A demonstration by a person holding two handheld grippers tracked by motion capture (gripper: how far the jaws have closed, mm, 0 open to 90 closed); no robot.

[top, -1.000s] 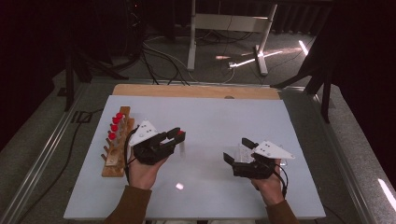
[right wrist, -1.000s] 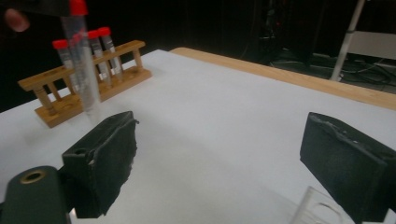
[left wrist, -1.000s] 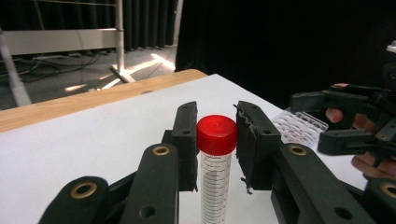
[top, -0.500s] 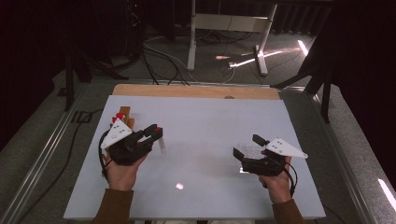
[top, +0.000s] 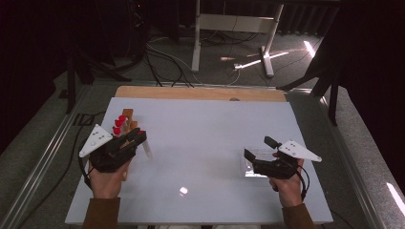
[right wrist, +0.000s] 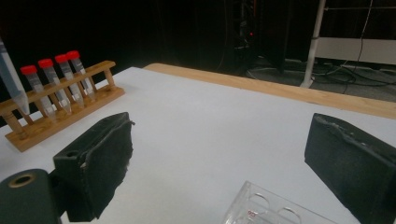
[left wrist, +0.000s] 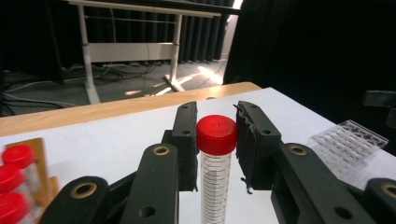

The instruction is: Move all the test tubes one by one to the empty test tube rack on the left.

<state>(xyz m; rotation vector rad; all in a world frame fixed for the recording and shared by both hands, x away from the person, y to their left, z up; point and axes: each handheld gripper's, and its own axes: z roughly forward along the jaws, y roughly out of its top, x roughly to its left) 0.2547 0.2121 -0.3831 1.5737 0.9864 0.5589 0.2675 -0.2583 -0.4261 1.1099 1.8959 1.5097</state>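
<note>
A clear tube with a red cap [left wrist: 215, 135] hangs upright above the white table, and my left gripper [left wrist: 216, 122] is shut on its cap. In the high view the left gripper [top: 140, 135] hovers beside a wooden rack [top: 128, 117] at the table's left, with the held tube [top: 147, 150] dangling below the jaws. The rack [right wrist: 60, 107] carries several red-capped tubes [right wrist: 56, 79]. My right gripper [top: 257, 147] stands wide open just above a clear well plate [top: 253, 169] at the right. The right gripper [right wrist: 222, 126] has nothing between its pads, and the plate [right wrist: 275, 210] lies below them.
A white board [top: 200, 143] covers the table, with a wooden strip [top: 191, 93] along its far edge. Metal rails run along both sides. Behind the table are a dark floor, cables and a white desk frame [top: 229, 28].
My left gripper has carried the tube leftward, from near the table's middle to beside the rack. The right gripper has shifted slightly to the right and stays open.
</note>
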